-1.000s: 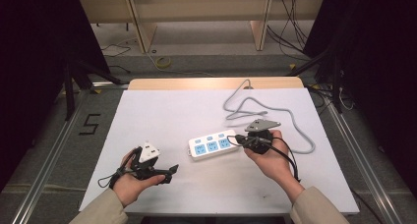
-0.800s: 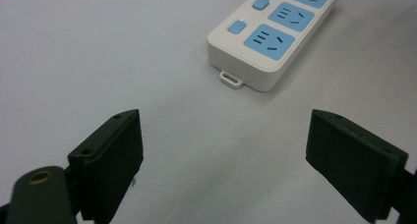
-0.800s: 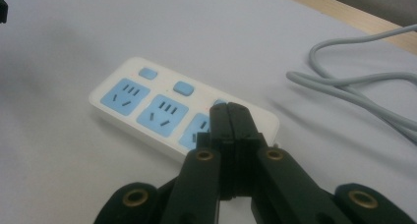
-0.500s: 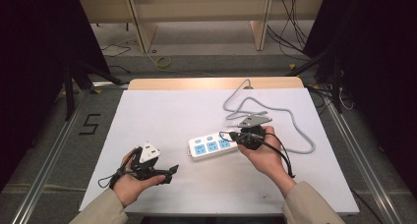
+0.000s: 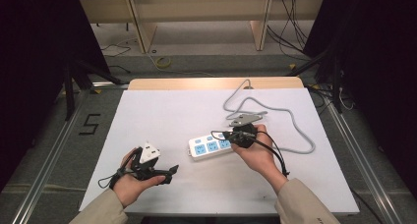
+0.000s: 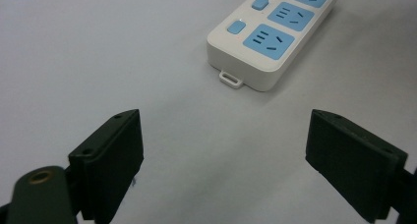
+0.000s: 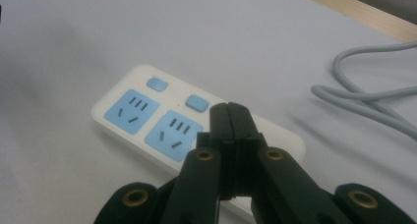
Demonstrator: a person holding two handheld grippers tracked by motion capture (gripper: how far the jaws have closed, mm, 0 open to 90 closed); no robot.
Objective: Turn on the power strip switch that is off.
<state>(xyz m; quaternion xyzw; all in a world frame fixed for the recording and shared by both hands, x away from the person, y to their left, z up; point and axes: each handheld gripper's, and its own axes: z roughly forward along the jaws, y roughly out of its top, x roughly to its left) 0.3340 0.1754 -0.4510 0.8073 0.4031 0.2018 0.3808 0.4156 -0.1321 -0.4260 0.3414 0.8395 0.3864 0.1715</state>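
A white power strip (image 5: 206, 147) with blue sockets and blue buttons lies in the middle of the white table (image 5: 196, 106). Its grey cable (image 5: 291, 123) loops off to the right and back. My right gripper (image 5: 225, 134) hangs over the strip's right end, jaws pressed together with nothing in them. In the right gripper view its tips (image 7: 229, 109) sit just above the strip (image 7: 147, 116), beside a blue button (image 7: 196, 102). My left gripper (image 5: 168, 171) rests near the front left, jaws wide apart and empty. In the left gripper view (image 6: 231, 150) it faces the strip's near end (image 6: 265, 42).
The table's far wooden edge (image 5: 196, 83) runs along the back, with wooden shelving (image 5: 196, 8) beyond. Loose cables (image 5: 162, 62) lie on the floor. A taped "5" (image 5: 89, 124) marks the floor at left. The grey cable (image 7: 366, 96) curls right of my right gripper.
My right hand has slid a little to the left, bringing its shut jaws over the strip's right end. The left hand has stayed where it was.
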